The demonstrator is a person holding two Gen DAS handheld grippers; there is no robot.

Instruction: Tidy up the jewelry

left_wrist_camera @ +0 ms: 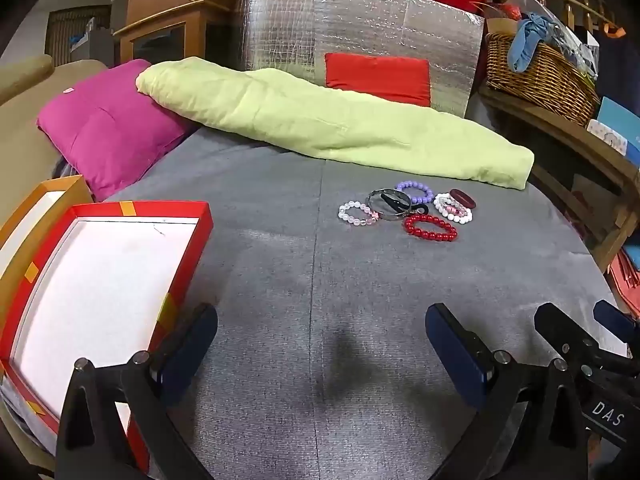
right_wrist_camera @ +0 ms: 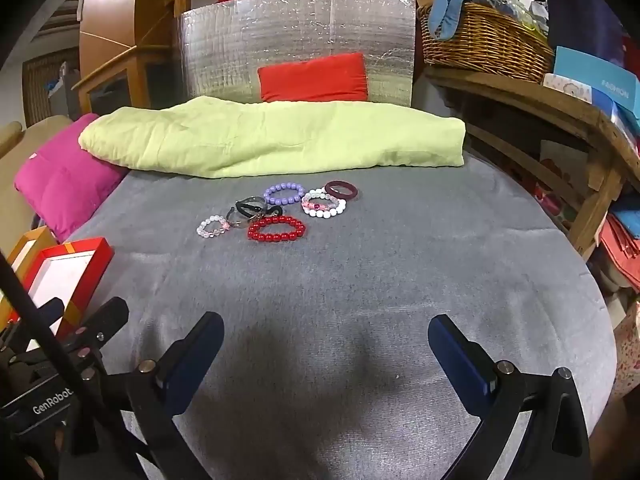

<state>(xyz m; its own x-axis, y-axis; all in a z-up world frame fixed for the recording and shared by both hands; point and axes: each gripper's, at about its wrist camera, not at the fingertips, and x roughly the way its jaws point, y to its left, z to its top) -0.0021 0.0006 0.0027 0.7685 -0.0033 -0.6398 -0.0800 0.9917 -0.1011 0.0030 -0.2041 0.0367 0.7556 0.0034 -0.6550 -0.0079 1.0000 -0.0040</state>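
Several bracelets lie in a cluster on the grey mat [left_wrist_camera: 320, 280] [right_wrist_camera: 360, 260]: a red bead one [left_wrist_camera: 431, 228] [right_wrist_camera: 277, 229], a purple bead one [left_wrist_camera: 415, 192] [right_wrist_camera: 283, 193], a pale pink one [left_wrist_camera: 358, 213] [right_wrist_camera: 212, 227], a white bead one [left_wrist_camera: 454, 208] [right_wrist_camera: 324, 203], a dark maroon bangle [left_wrist_camera: 463, 198] [right_wrist_camera: 341, 191] and a clear bangle [left_wrist_camera: 390, 204] [right_wrist_camera: 245, 212]. A red box with a white inside [left_wrist_camera: 100, 280] [right_wrist_camera: 64, 276] stands open at the left. My left gripper [left_wrist_camera: 322, 344] and right gripper [right_wrist_camera: 326, 346] hover open and empty over the near mat, well short of the bracelets.
A light green folded cloth [left_wrist_camera: 320, 120] [right_wrist_camera: 272, 140] lies behind the bracelets, a magenta cushion [left_wrist_camera: 104, 124] [right_wrist_camera: 64, 176] at the far left. A silver foil board [left_wrist_camera: 360, 32] with a red cushion [right_wrist_camera: 314, 78] stands at the back. A wooden shelf with a wicker basket [right_wrist_camera: 484, 44] is at right.
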